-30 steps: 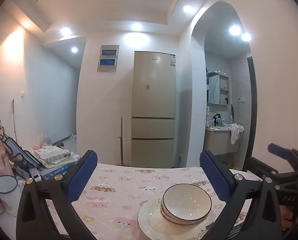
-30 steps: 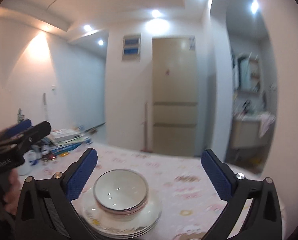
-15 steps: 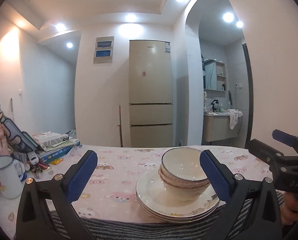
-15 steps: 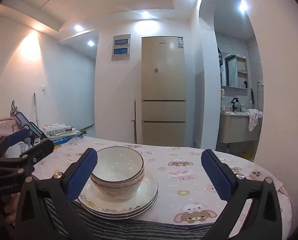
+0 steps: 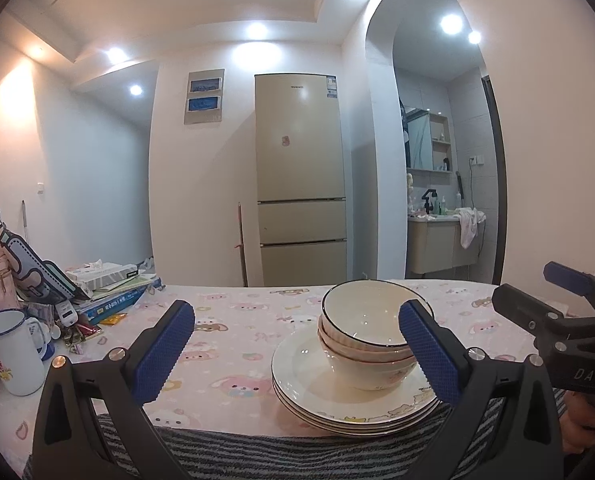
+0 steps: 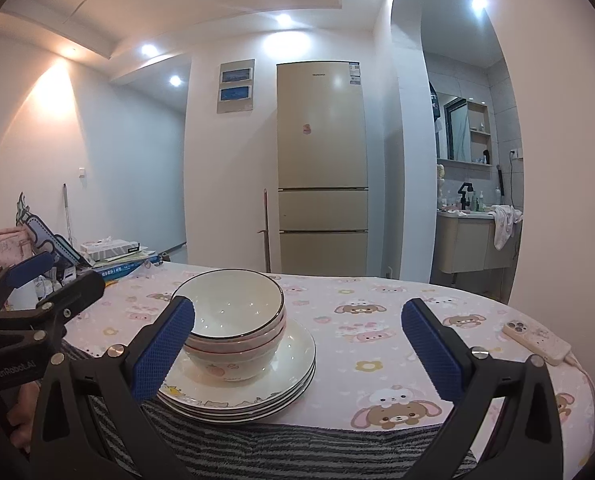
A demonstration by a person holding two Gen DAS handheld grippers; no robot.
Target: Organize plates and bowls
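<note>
**Q: Left wrist view. What can go wrong for you here?**

A: The stack of white ceramic bowls with dark rims (image 5: 367,340) sits nested on the stack of white ceramic plates (image 5: 337,396), near the front edge of the table with the pink cartoon-print cloth (image 5: 233,344). The plates rest partly on a grey striped cloth (image 5: 257,452), so the footing is probably uneven. A sideways push on the bowls could slide the whole pile toward the edge. Your left tool (image 5: 297,348) is spread wide and holds nothing. It is level, pointing across the table, with its right pad in front of the bowls; contact cannot be judged. The white enamel mug (image 5: 11,350) stands well apart at the left.

**Q: Right wrist view. Same hazards?**

A: Yes. A grip on the top rim only could lift one bowl and tilt the others. Your right tool (image 6: 297,348) is also wide apart and empty, level, with its left pad overlapping the bowls (image 6: 233,320) and plates (image 6: 285,376). The white phone (image 6: 537,342) lies well apart at the right, with a cable running from it; keep a swing clear of it.
</note>
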